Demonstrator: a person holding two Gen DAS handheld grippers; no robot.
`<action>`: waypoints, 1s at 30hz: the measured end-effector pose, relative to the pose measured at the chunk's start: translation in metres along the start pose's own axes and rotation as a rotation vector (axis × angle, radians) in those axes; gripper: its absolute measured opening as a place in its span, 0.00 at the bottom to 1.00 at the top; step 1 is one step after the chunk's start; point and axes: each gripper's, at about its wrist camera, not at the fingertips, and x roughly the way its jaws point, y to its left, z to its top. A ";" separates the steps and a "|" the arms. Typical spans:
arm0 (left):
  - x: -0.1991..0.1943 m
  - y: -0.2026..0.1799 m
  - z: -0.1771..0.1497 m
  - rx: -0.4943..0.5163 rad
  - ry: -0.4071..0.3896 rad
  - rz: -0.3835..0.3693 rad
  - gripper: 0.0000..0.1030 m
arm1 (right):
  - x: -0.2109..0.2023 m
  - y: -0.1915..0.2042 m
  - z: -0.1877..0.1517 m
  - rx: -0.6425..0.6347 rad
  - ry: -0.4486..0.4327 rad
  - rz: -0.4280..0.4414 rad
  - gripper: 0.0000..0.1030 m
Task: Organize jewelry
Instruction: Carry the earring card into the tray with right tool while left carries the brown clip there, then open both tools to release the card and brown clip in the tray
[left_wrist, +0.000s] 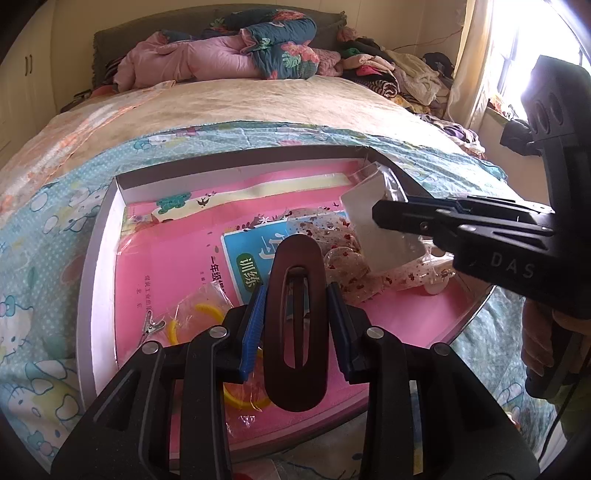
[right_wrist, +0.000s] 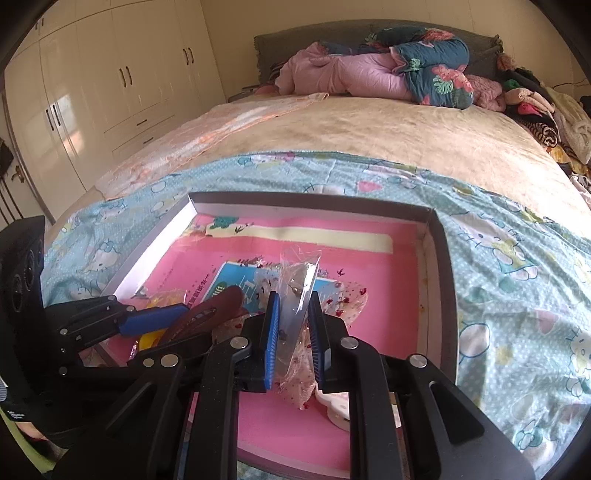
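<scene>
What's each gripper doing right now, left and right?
Left gripper: shut on the brown hair clip, above the tray.
Right gripper: shut on the clear plastic packet, above the same tray.

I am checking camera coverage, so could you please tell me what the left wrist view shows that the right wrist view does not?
Only the left wrist view shows the metal clip beside the yellow ring in the tray, and the window. Only the right wrist view shows the wardrobe. Both share the left gripper shut on the brown hair clip, the right gripper shut on the clear packet, and the pink-lined tray.
</scene>
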 end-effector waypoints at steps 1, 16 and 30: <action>0.000 0.000 0.000 0.001 0.000 0.000 0.25 | 0.001 0.000 -0.001 -0.001 0.005 0.002 0.15; 0.001 -0.001 -0.001 -0.001 0.001 -0.001 0.25 | -0.001 -0.007 -0.012 0.026 0.019 -0.030 0.35; -0.003 0.000 -0.005 -0.009 -0.001 0.006 0.37 | -0.041 -0.011 -0.029 0.045 -0.052 -0.078 0.64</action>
